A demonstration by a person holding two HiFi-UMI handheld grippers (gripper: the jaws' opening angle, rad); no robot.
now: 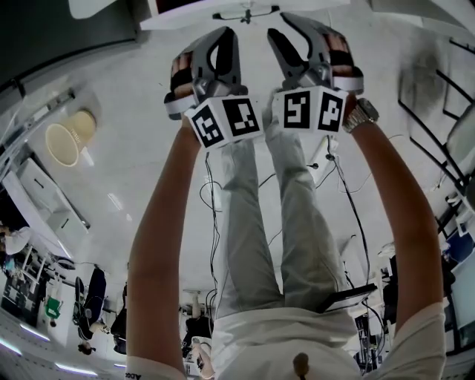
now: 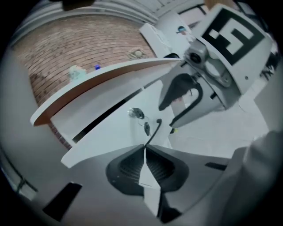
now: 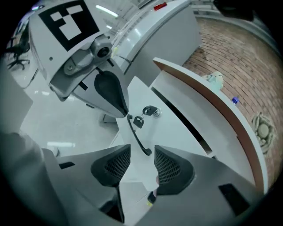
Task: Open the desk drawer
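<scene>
The white desk drawer front carries a thin black handle, a lock with a key and a black key tag. My right gripper is open. The handle's near end sits just past its fingertips, with neither pad touching it. My left gripper is shut with nothing in it, its pads meeting just below the same handle. Each gripper shows in the other's view, hanging beside the lock. In the head view both grippers, left and right, are held side by side before the desk edge.
The desk top has a brown edge and holds a pale green object, a small blue thing and a round object. A white cabinet stands beside the desk. Cables trail on the floor, with beige round baskets to the left.
</scene>
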